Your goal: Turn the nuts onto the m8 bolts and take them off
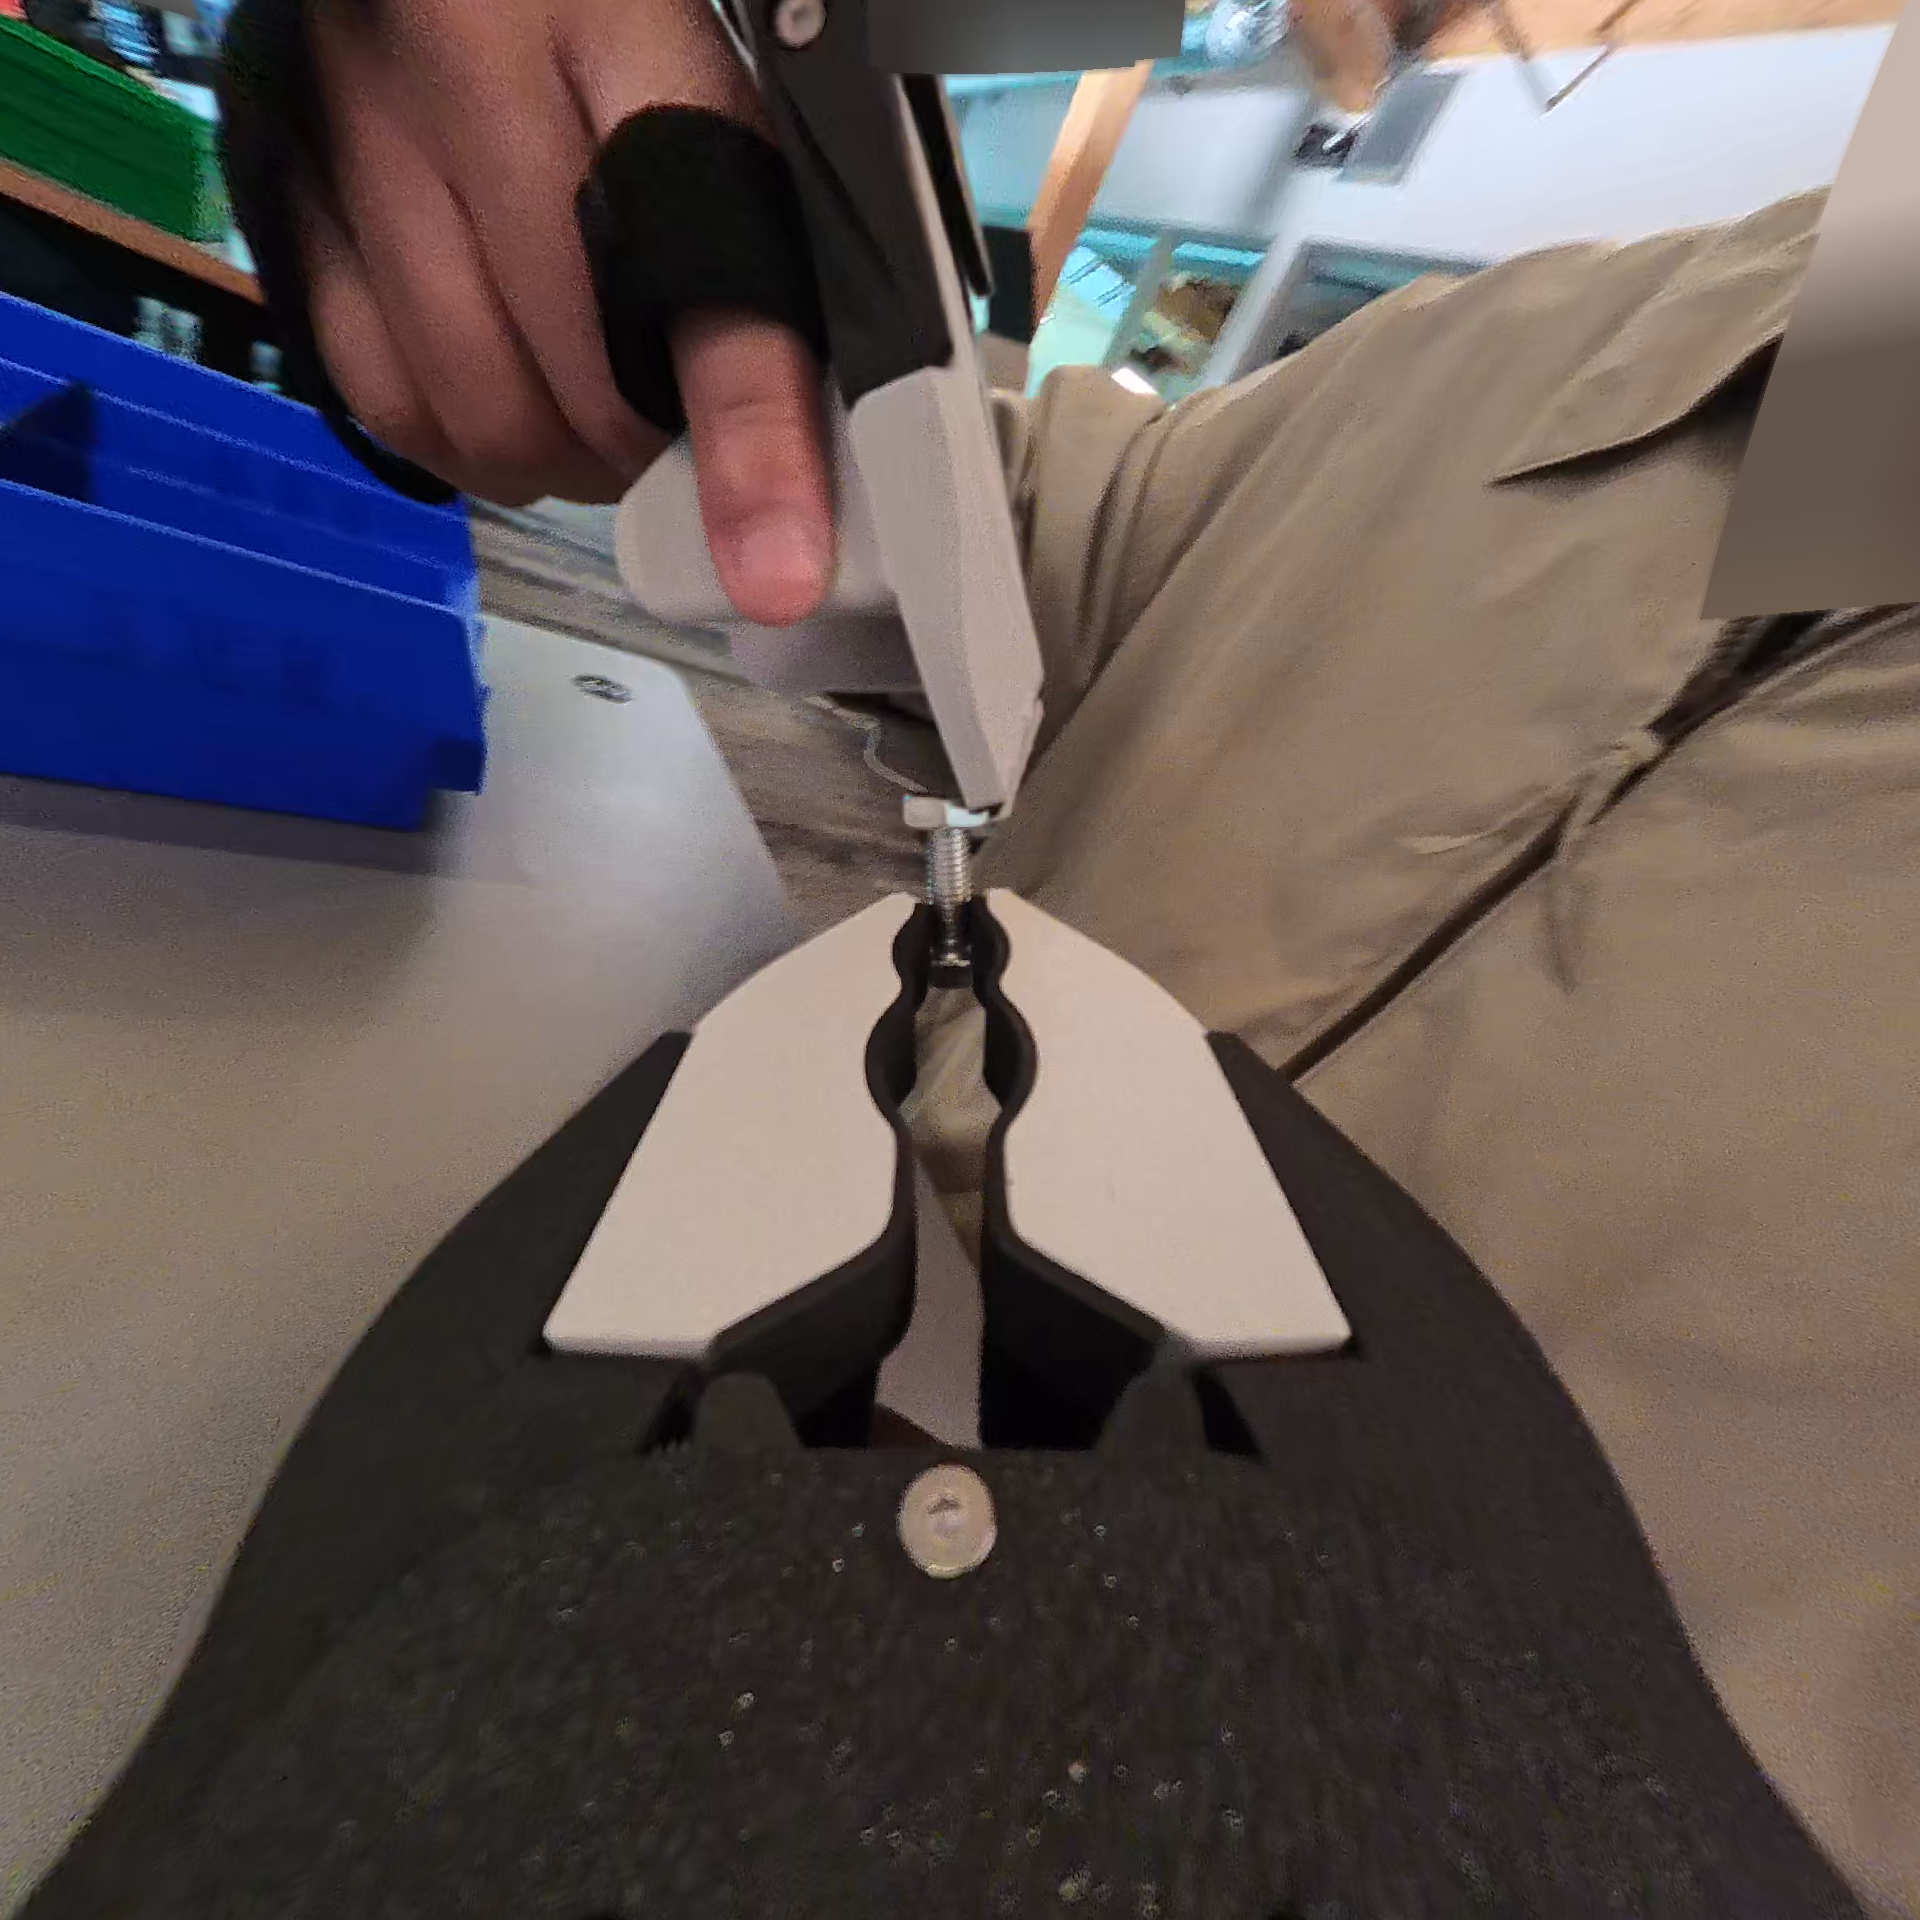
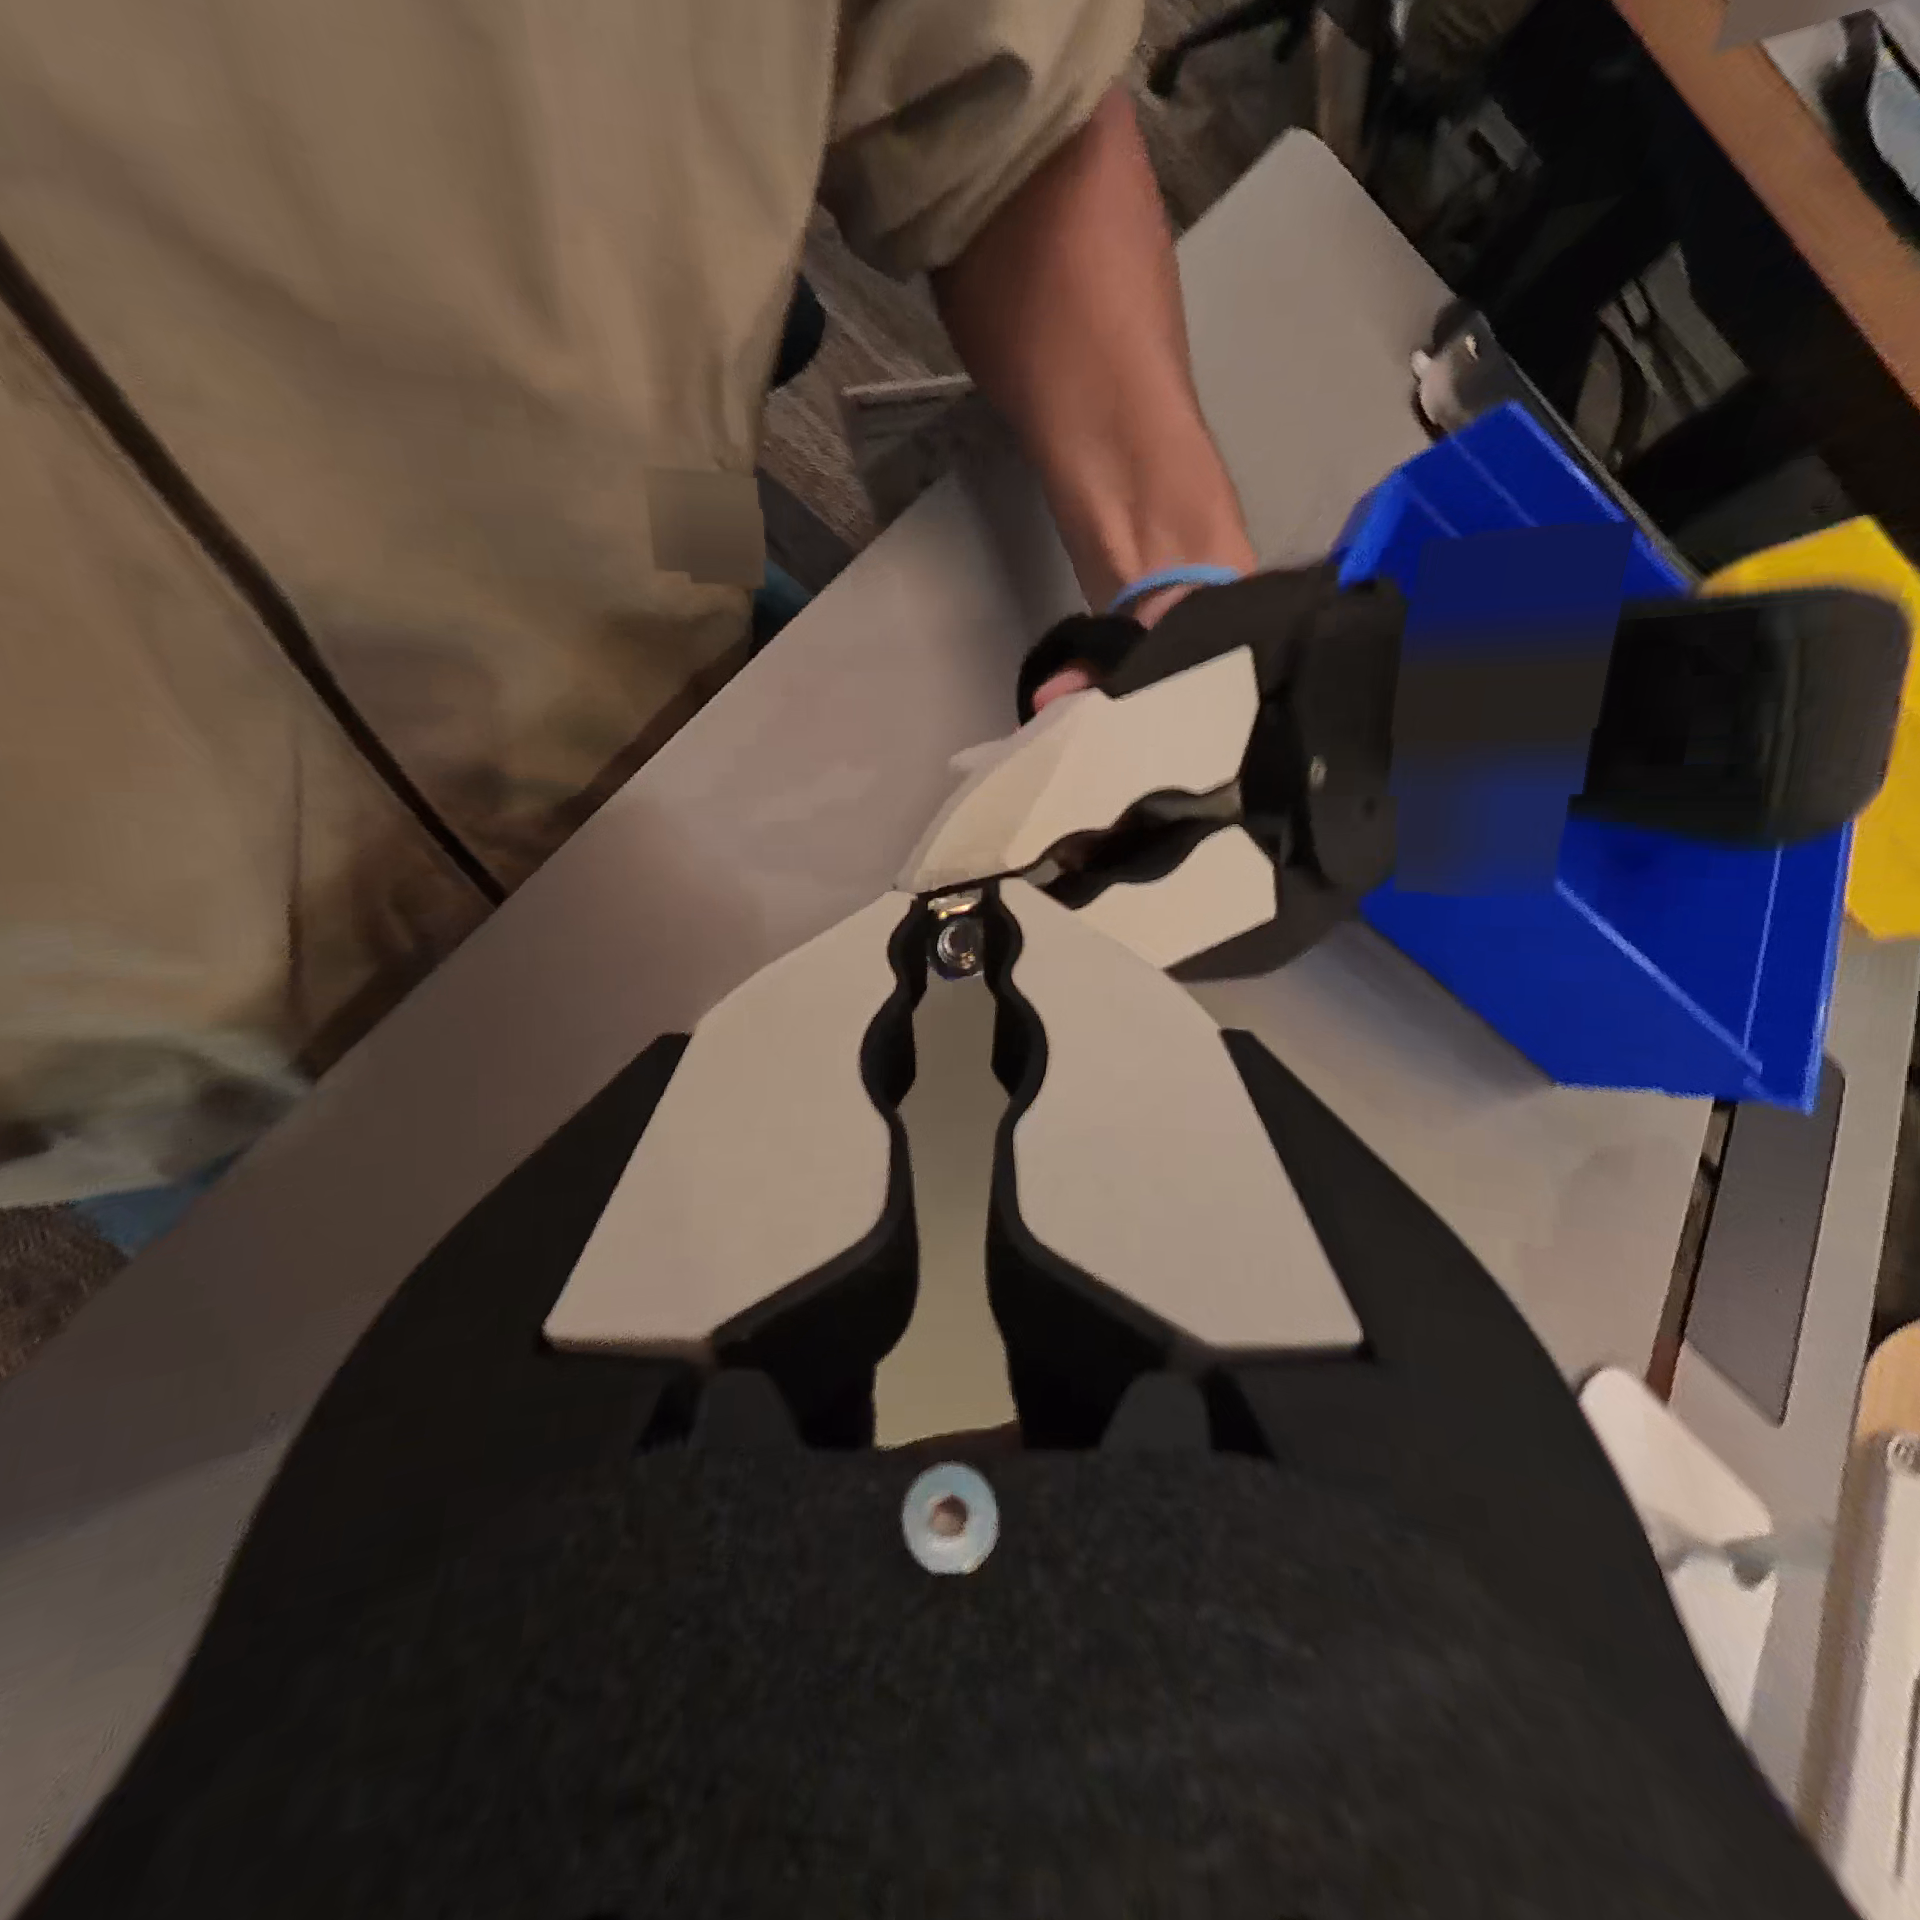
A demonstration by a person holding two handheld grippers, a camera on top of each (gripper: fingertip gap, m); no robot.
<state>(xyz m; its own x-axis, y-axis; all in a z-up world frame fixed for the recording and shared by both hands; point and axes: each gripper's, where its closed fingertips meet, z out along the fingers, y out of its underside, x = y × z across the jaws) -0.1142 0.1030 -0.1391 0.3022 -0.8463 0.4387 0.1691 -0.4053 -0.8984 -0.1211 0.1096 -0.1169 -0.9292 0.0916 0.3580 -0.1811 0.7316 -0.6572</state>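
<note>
In the left wrist view my left gripper (image 1: 951,925) is shut on the lower end of a silver bolt (image 1: 951,868), with its threaded shaft pointing up out of the fingertips. A silver nut (image 1: 938,814) sits on the top of the thread. My right gripper (image 1: 961,802) comes down from above and is shut on that nut. In the right wrist view my right gripper (image 2: 956,920) grips the nut (image 2: 956,948) between its tips, seen end-on. The left gripper (image 2: 971,883) reaches in from the right and meets it tip to tip. Both are held above the grey table (image 2: 727,810).
A blue bin (image 1: 208,623) stands on the table (image 1: 260,1039) to the left, and it also shows in the right wrist view (image 2: 1610,935) beside a yellow bin (image 2: 1870,748). The person's beige shirt (image 1: 1455,727) is close behind. White fixtures (image 2: 1662,1486) stand at the lower right. The grippers are tip to tip, or close to it.
</note>
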